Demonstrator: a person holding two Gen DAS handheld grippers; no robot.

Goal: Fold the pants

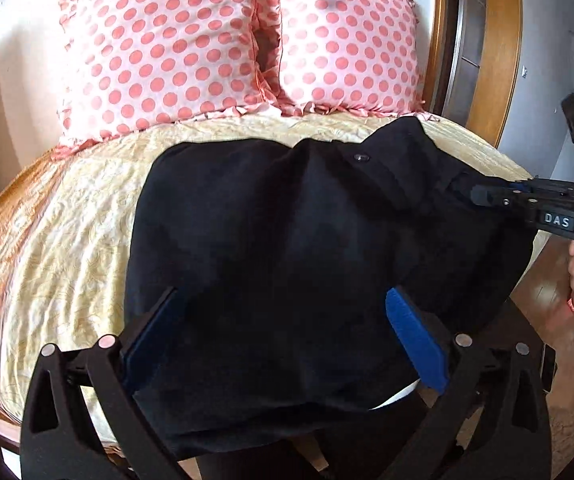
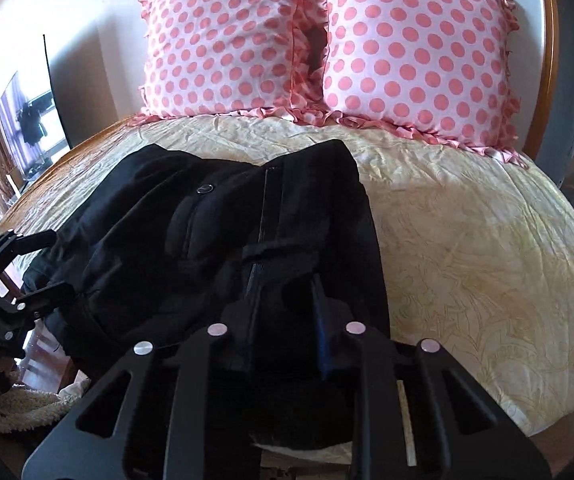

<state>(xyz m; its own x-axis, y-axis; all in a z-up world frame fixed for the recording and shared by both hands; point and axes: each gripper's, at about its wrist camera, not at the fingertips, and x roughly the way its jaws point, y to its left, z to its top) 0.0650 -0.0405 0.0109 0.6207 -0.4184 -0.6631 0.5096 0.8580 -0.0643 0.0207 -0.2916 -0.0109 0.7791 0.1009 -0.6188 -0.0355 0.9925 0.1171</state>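
Pants [image 1: 287,224], black and bunched, lie across the near edge of the bed [image 1: 55,248], their long axis running side to side between the two hands, with the waist button [image 1: 361,157] toward the far edge of the cloth; the near hem spills a little over the mattress edge. Of the two tools, the left gripper [image 1: 287,320] hovers over the left part of the cloth with its fingers spread wide, fabric lying below the gap but nothing pressed; the right gripper [image 2: 287,292] sits at the opposite end with its fingers drawn close on a ridge of dark fabric by the fly, apparently pinching it, though black on black makes the contact hard to confirm. Judged from this, the right end is secured and the left hand is the one nearest a free edge; its next bite lies just ahead and below. Two polka-dot pillows [image 1: 159,48] stand well beyond at the headboard, out of the way; the yellow bedspread around the pants is clear for a fold.
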